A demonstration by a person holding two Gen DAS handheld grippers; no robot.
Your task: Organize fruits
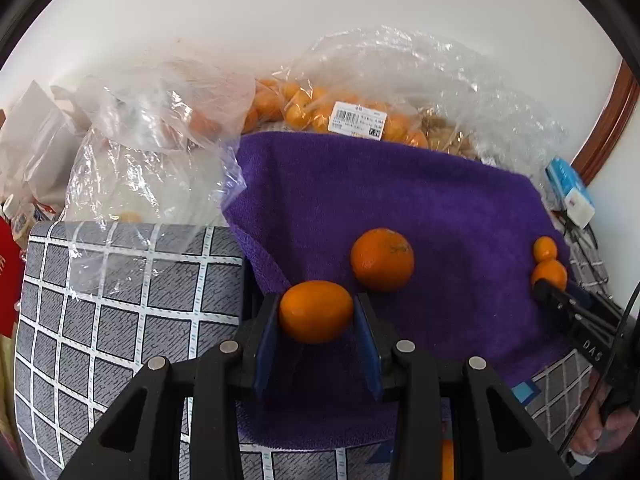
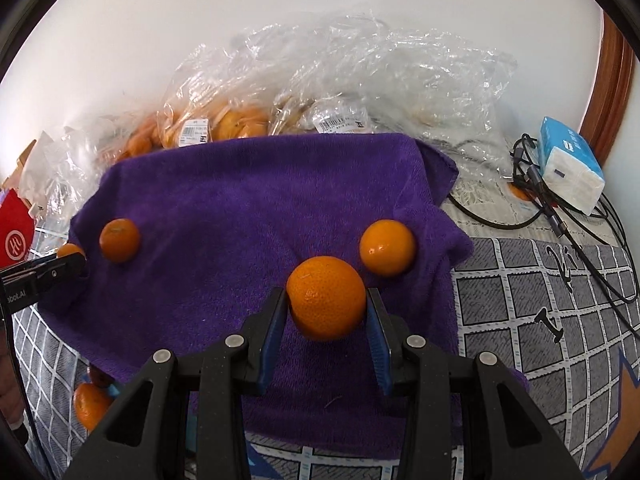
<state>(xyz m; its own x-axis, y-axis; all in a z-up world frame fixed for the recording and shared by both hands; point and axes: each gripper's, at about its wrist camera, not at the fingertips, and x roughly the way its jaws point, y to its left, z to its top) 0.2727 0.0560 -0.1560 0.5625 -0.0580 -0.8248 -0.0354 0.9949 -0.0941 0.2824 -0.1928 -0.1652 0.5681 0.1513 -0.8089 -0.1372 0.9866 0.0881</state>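
Under both claws, the purple towel (image 1: 400, 184) is lying spread over the grey checked cloth (image 1: 120, 300), and it looks to be serving as the place where the fruit gets laid out. Beyond its far edge, clear plastic bags (image 1: 360, 80) are holding many more small oranges; their number cannot be told through the plastic.

The left claw (image 1: 316, 316) is holding 1 oval orange (image 1: 316, 310) between its blue pads, long axis running across from pad to pad. The right claw (image 2: 327, 308) is holding 1 round orange (image 2: 326, 298) the same way. Both claws are pointing steeply down at the towel, so the coming move probably turns on the bare patch straight below each fruit.

In the left wrist view, 1 loose orange (image 1: 382, 259) is sitting just beyond and to the right of the left claw's fruit, apart from it. In the right wrist view, another loose orange (image 2: 387, 247) is sitting just beyond and to the right of that claw's fruit, nearly touching it in the picture, so that side is likely the tighter one.

Counted: 2 claws, 2 held oranges, 2 loose oranges on the towel, and 1 more orange (image 2: 90, 404) off the towel at the near left of the right claw.
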